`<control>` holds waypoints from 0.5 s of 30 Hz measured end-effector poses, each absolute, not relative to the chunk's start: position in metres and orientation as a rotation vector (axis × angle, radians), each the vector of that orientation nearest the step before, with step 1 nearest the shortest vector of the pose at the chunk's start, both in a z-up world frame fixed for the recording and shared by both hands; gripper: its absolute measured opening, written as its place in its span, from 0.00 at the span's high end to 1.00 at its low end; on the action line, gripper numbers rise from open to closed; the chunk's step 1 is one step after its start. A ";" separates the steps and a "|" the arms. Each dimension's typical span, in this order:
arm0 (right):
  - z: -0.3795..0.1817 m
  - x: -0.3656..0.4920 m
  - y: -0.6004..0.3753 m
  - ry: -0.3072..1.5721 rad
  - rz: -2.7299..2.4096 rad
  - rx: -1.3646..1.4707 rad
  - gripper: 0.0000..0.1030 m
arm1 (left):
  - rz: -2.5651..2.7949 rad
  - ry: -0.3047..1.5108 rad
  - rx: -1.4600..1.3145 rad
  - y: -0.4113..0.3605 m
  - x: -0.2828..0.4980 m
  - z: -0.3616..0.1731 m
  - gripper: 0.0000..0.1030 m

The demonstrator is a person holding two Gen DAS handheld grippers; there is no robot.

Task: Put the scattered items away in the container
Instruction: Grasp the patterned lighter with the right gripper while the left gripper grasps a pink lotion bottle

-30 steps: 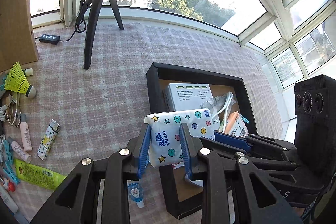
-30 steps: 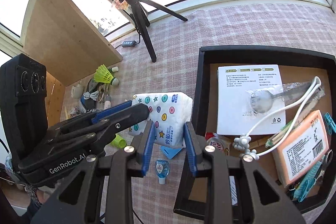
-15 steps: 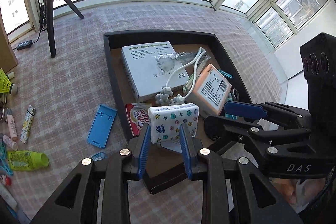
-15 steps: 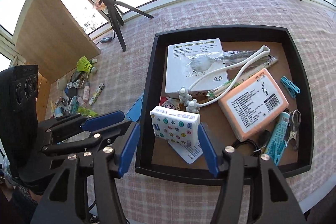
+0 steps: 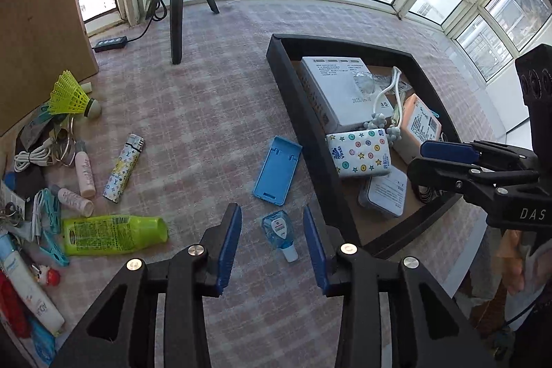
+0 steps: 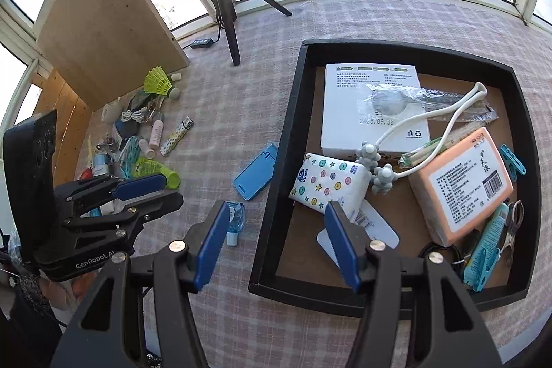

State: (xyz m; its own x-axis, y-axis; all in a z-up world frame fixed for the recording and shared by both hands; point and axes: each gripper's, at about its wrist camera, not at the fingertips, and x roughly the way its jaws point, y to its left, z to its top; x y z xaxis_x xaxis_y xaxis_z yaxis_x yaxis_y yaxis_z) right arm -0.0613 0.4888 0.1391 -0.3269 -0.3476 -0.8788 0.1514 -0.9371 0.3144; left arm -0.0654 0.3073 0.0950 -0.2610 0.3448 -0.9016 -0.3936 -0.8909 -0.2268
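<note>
The star-patterned tissue pack [image 5: 360, 154] [image 6: 327, 183] lies free in the black tray [image 5: 303, 112] [image 6: 286, 133], against its left wall. My left gripper [image 5: 272, 247] [image 6: 172, 190] hangs over the checked cloth left of the tray, its jaws opening and holding nothing. A small blue bottle [image 5: 279, 231] [image 6: 234, 218] lies on the cloth just ahead of its fingertips. My right gripper [image 6: 276, 237] [image 5: 415, 157] stands open and empty above the tray's left wall. A blue phone stand [image 5: 277, 169] [image 6: 257, 175] lies beside the tray.
Scattered at left are a yellow shuttlecock [image 5: 70, 95], a patterned lighter [image 5: 124, 173], a green tube [image 5: 114, 235], small pink tubes, clothes pegs and a cable. The tray holds a white box [image 6: 374, 107], an orange pack [image 6: 460, 185] and clips. A tripod [image 5: 177, 6] and a wooden board [image 6: 110, 26] stand behind.
My left gripper carried the tissue pack over the tray, let it go there and swung back left over the cloth. My right gripper opened wide and shifted left.
</note>
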 end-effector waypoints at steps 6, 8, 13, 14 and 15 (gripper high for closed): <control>0.132 -0.072 0.442 -0.116 -2.261 1.603 0.45 | 2.276 0.030 -1.618 0.234 -0.078 0.078 0.61; 0.127 -0.078 0.428 -0.098 -2.235 1.622 0.45 | 2.320 0.000 -1.649 0.209 -0.085 0.074 0.61; 0.116 -0.099 0.394 -0.105 -2.197 1.643 0.45 | 2.420 -0.121 -1.706 0.153 -0.109 0.075 0.60; 0.112 -0.105 0.387 -0.110 -2.187 1.657 0.45 | 2.429 -0.142 -1.721 0.145 -0.114 0.074 0.59; 0.109 -0.111 0.380 -0.120 -2.175 1.674 0.45 | 2.434 -0.173 -1.740 0.137 -0.119 0.072 0.59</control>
